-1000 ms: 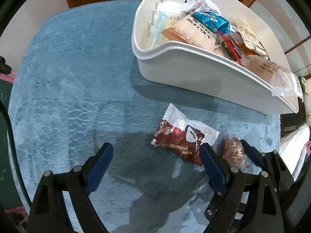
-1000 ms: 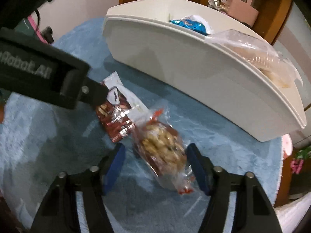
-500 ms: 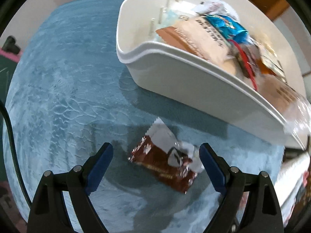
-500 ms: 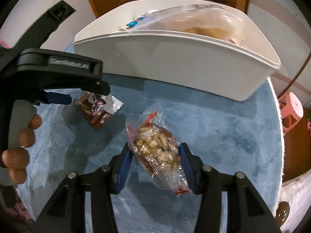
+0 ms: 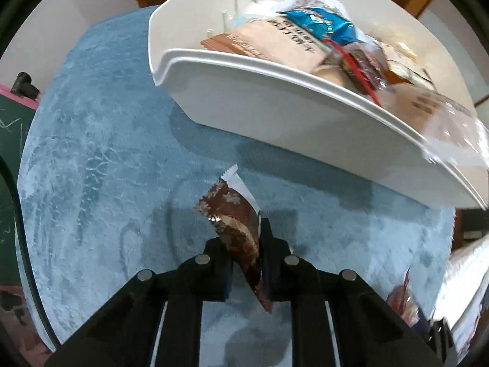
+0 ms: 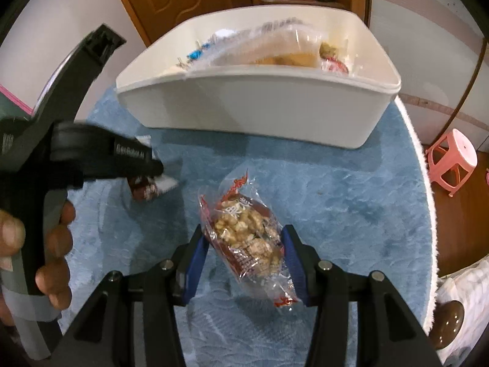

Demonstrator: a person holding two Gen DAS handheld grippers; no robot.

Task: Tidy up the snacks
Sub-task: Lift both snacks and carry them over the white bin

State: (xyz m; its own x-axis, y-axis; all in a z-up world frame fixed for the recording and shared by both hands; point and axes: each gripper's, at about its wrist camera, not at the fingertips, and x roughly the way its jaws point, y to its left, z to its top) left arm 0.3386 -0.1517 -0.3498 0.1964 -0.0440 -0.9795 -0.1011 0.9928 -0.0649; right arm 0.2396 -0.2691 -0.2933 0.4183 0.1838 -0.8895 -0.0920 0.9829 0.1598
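Left wrist view: left claw point(image 5: 244, 244) clamped on a dark red and white snack packet point(image 5: 237, 218), fingers point(image 5: 270, 244) pressed to either side of the wrapper. Packet standing on edge, its white serrated end pointing toward the far side, its lower tail hanging below the claw. Beneath it, a blue plush cover point(image 5: 91, 153) over the tabletop. Beyond, far and to the right, a white plastic bin point(image 5: 275, 116), filled with wrapped snacks: a tan packet with dark print point(image 5: 275, 42), a blue foil packet point(image 5: 318, 23) behind it, a clear bag point(image 5: 452, 125) spilling over the right rim. Packet in the claw near the bin's front wall, not touching it. At the lower right edge, blurred, a glimpse of another reddish wrapper point(image 5: 403, 302).

Right wrist view: right claw point(image 6: 243, 258) closed around a clear bag of nut brittle point(image 6: 249, 238), blue pads point(image 6: 197, 257) touching its two sides, red printed ends sticking out near and far. Whether lifted or resting on the blue cover point(image 6: 351, 198), cannot tell. Same white bin point(image 6: 259, 104) straight ahead on the far side, well apart from the bag. To the left, the other handheld claw point(image 6: 152, 168) gripped by bare fingers point(image 6: 58, 238), the dark red packet point(image 6: 146, 188) at its tip. Off the tabletop on the right, a pink stool point(image 6: 452, 159).
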